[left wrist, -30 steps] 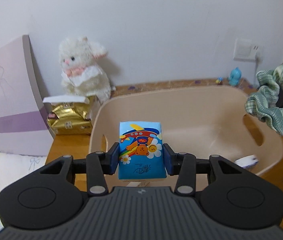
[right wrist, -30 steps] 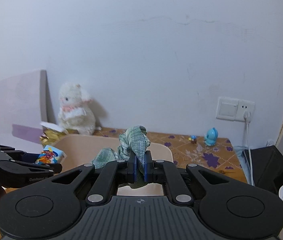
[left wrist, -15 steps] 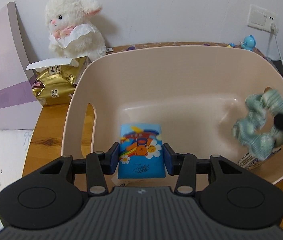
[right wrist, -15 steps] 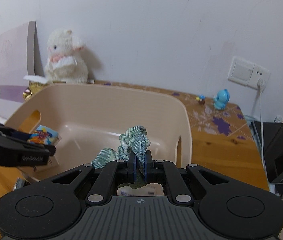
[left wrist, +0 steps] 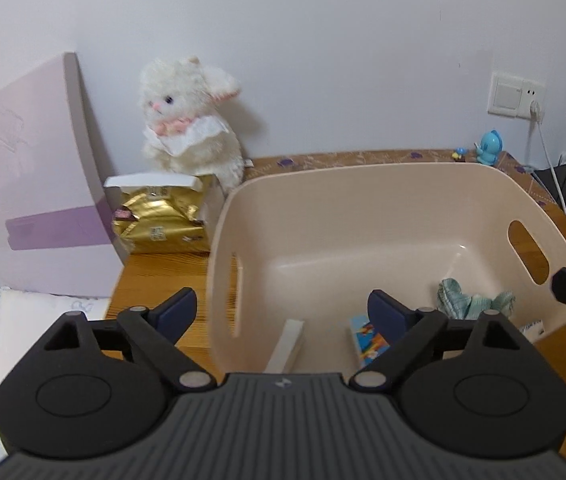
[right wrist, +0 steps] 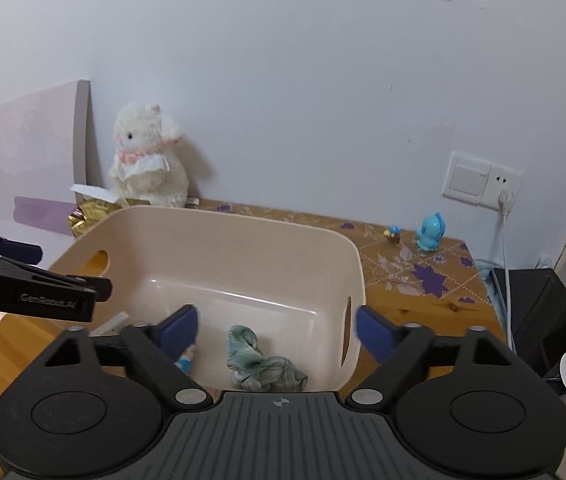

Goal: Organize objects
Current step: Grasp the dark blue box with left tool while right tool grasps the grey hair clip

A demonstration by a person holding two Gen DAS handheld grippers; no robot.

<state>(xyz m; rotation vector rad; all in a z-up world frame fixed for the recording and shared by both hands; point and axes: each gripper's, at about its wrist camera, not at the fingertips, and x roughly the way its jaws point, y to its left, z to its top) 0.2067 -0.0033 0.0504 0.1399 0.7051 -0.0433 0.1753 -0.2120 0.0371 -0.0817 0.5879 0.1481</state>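
Observation:
A beige plastic bin (left wrist: 363, 184) stands on the wooden desk; it also shows in the right wrist view (right wrist: 243, 224). Inside lie a blue cartoon tissue pack (left wrist: 367, 342), a green checked scrunchie (left wrist: 471, 304) and a white flat piece (left wrist: 287, 344). The scrunchie (right wrist: 263, 368) and part of the blue pack (right wrist: 185, 360) show in the right wrist view. My left gripper (left wrist: 283, 312) is open and empty above the bin's near left wall. My right gripper (right wrist: 277, 330) is open and empty above the scrunchie.
A white plush rabbit (left wrist: 191, 120) sits against the wall behind a gold snack bag (left wrist: 159, 226). A lilac board (left wrist: 23, 184) leans at the left. A blue toy figure (right wrist: 429, 232), wall socket (right wrist: 479, 178) with cable and black box (right wrist: 543, 320) are at right.
Both grippers have opened. The blue tissue pack and the green scrunchie have dropped from them into the bin. Both grippers have lifted back a little.

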